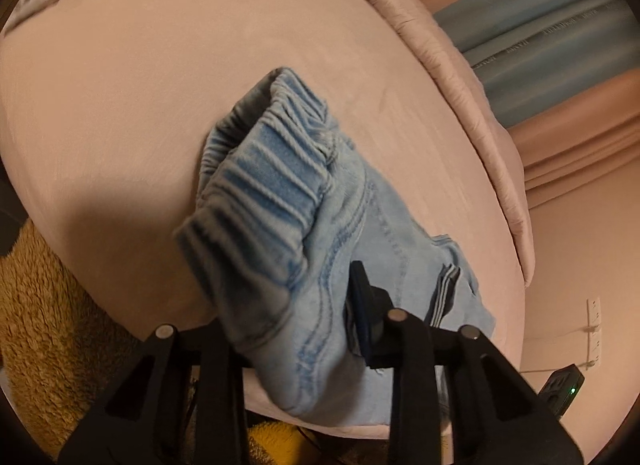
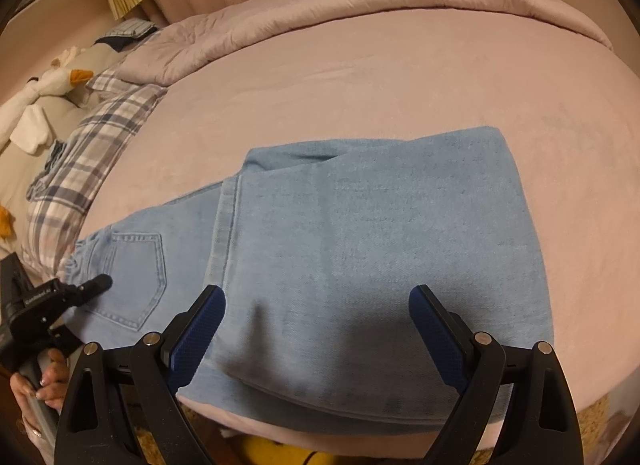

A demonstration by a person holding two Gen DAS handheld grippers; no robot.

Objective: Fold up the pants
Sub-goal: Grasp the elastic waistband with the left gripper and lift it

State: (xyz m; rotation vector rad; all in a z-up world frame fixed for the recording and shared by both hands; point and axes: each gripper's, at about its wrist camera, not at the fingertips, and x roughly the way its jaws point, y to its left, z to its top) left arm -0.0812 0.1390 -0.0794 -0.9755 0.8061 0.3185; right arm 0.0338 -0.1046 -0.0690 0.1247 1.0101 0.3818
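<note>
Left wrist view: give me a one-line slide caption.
Left claw shut on the elastic waistband end of the light blue pants, bunched over the pink bed cover.

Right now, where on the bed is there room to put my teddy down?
The big bare patch of pink sheet lies between the jeans and the bunched quilt at the far edge. There is another strip right of the jeans. It is crowded on the left, by the plaid pillow and goose toy.
</note>
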